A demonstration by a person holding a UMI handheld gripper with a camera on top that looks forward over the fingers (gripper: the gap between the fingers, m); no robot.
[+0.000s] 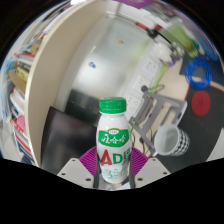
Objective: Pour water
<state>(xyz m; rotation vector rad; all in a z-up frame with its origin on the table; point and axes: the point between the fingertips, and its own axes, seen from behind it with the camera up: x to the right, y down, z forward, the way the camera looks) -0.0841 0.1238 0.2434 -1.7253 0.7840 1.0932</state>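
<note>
The tongs (113,172) were clenched on a small white bottle (113,142), which stood upright between the purple pads (92,160). It had a green cap and a green-and-red label. A white cup (168,140) lay tipped on the worktop (70,140) beyond.

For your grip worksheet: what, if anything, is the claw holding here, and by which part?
The claw holds the green-capped bottle upright by its lower body, one pink pad pressing at each side. A white cup lies beyond, untouched.
</note>
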